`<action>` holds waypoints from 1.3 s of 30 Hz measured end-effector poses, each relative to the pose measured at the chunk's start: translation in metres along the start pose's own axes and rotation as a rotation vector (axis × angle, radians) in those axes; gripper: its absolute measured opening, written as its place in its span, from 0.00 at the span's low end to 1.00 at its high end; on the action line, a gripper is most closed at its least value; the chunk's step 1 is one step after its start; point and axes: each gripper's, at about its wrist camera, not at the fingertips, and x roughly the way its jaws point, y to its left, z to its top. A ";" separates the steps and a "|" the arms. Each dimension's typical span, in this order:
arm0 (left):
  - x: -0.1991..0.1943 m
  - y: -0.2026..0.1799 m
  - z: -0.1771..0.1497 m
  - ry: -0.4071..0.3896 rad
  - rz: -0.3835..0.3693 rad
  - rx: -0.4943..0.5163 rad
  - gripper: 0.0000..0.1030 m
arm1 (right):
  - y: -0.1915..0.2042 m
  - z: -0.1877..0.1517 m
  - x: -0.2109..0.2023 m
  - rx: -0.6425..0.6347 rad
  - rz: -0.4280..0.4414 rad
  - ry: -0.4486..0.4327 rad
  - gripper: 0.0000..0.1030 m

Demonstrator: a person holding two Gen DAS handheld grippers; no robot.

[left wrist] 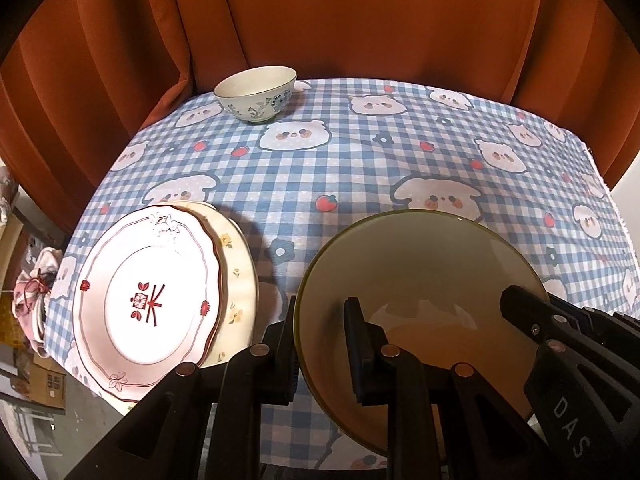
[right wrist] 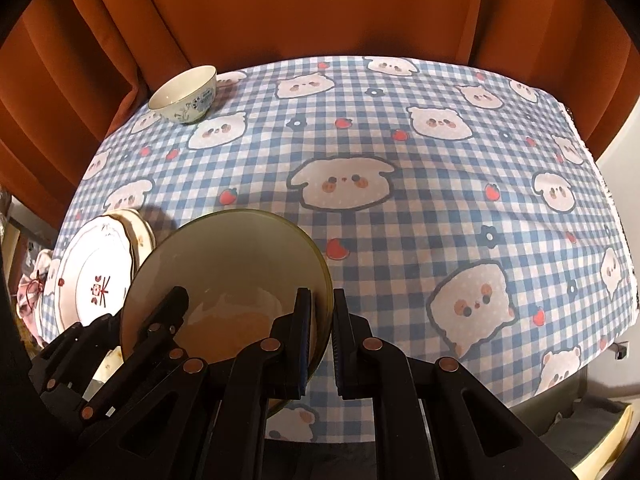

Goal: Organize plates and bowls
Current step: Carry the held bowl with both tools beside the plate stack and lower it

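A large green-rimmed bowl [left wrist: 420, 272] with an orange-brown bottom is held over the near part of the table. My left gripper [left wrist: 322, 340] is shut on its left rim. My right gripper [right wrist: 322, 320] is shut on its right rim [right wrist: 324, 280] and also shows in the left wrist view [left wrist: 532, 320]. A white plate with red flowers [left wrist: 148, 300] lies on a cream floral plate [left wrist: 236, 264] at the near left. A small blue-patterned bowl [left wrist: 256, 94] stands upright at the far left.
The table has a blue checked cloth with cartoon animals [right wrist: 400, 200]. An orange curtain [left wrist: 340, 20] hangs close behind it. Boxes and a pink cloth bundle [left wrist: 32, 296] sit on the floor to the left.
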 end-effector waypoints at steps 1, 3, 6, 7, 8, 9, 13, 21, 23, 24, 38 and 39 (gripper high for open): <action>0.000 0.000 -0.001 0.002 0.007 0.004 0.17 | -0.001 -0.001 0.001 0.003 0.006 0.004 0.12; -0.001 0.000 -0.002 0.015 0.010 -0.001 0.17 | -0.001 -0.002 0.003 0.005 0.015 0.009 0.12; 0.004 -0.001 -0.007 0.036 0.036 0.008 0.17 | -0.001 -0.003 0.005 0.004 0.028 0.012 0.12; 0.006 0.000 -0.007 0.043 0.039 0.008 0.17 | -0.001 -0.003 0.006 0.003 0.031 0.013 0.12; 0.009 0.000 -0.009 0.052 0.040 0.006 0.17 | 0.001 -0.003 0.006 -0.001 0.032 0.013 0.12; 0.012 0.001 -0.009 0.065 0.032 -0.004 0.17 | 0.002 -0.002 0.007 -0.007 0.033 0.009 0.12; 0.018 0.003 -0.011 0.078 0.018 -0.020 0.17 | 0.005 0.000 0.010 -0.023 0.025 0.010 0.12; 0.023 0.001 -0.009 0.075 0.010 -0.019 0.17 | 0.005 -0.003 0.015 -0.052 -0.010 -0.001 0.12; 0.022 0.000 -0.010 0.065 0.012 -0.011 0.18 | 0.007 -0.006 0.014 -0.067 -0.027 -0.009 0.12; 0.022 0.000 -0.011 0.062 0.011 -0.010 0.18 | 0.007 -0.008 0.014 -0.069 -0.031 -0.014 0.12; 0.021 0.000 -0.011 0.083 -0.046 -0.021 0.44 | 0.005 -0.009 0.017 -0.043 -0.026 0.009 0.19; 0.019 0.001 -0.010 0.082 -0.052 -0.021 0.45 | 0.004 -0.009 0.016 -0.039 -0.025 0.012 0.19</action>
